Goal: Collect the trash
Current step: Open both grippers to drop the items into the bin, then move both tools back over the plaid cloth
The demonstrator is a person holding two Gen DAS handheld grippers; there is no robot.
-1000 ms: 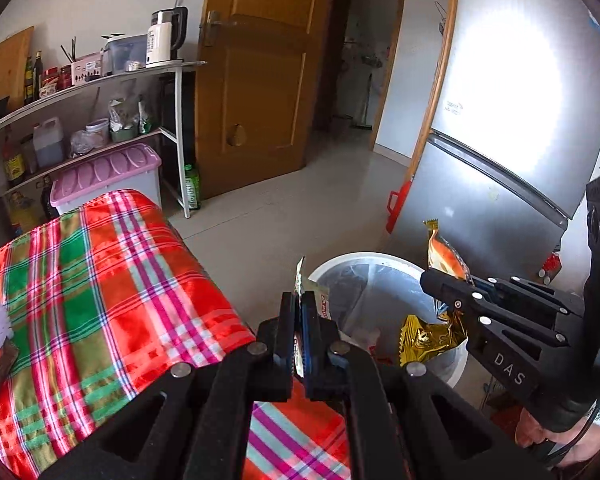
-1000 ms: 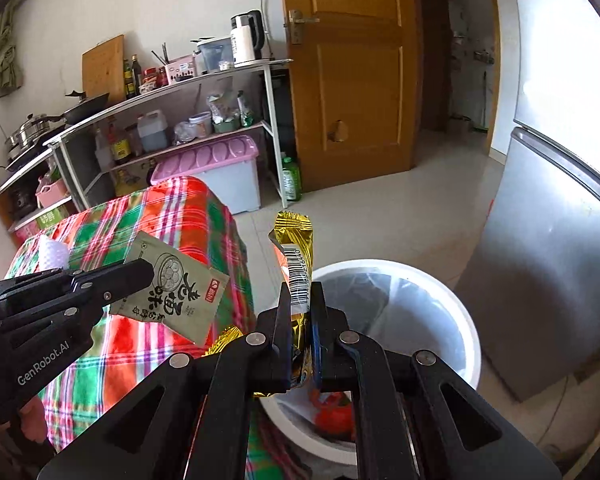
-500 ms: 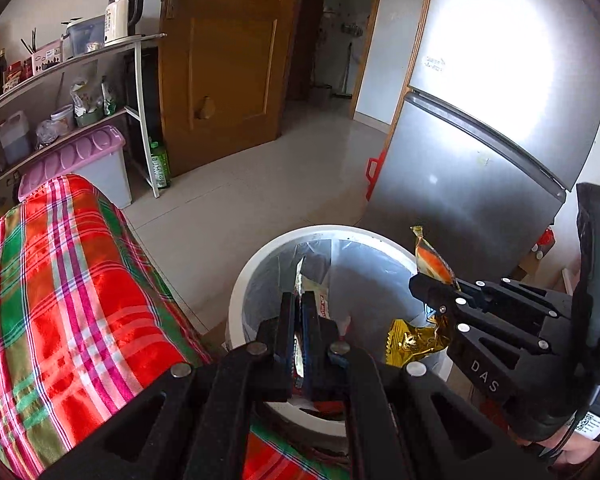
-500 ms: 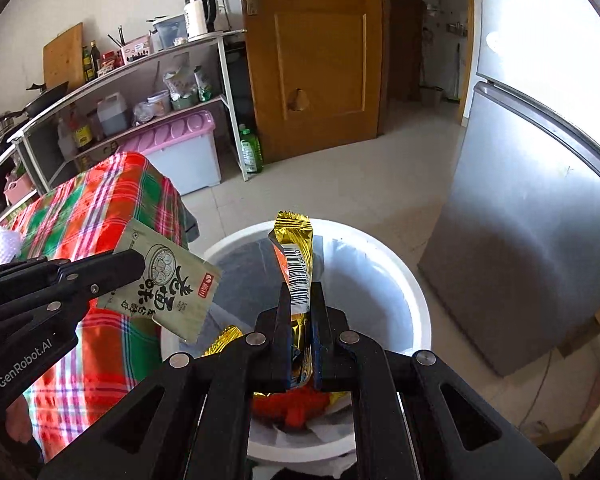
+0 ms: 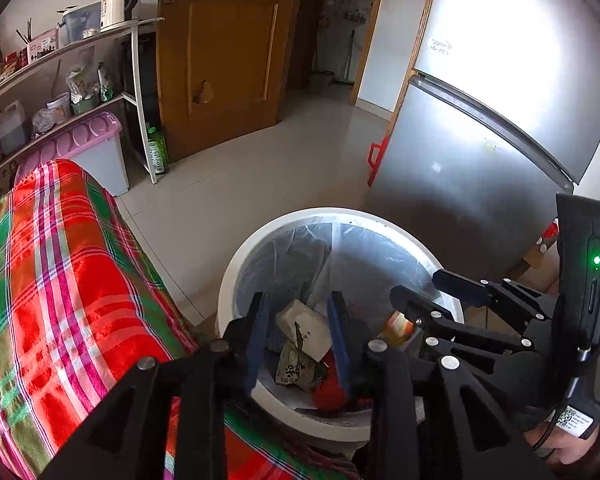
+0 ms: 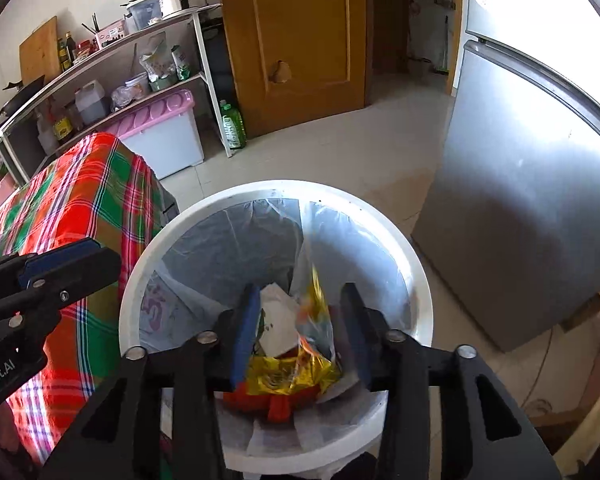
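Jaws of my left gripper (image 5: 298,330) stand open and empty over the white trash bin (image 5: 236,280), where a pale seasoning packet (image 5: 304,328) lies among the rubbish beside the plaid-covered worktop (image 5: 60,280). From my right wrist, my right gripper (image 6: 302,328) is spread wide too, the gold snack wrapper (image 6: 292,376) lying free in the bin (image 6: 420,280) on red scraps, my left gripper (image 6: 60,268) hanging at the rim.

A gold snack wrapper (image 6: 296,368) and a green packet (image 5: 296,364) lie inside the lined white bin (image 6: 420,276).
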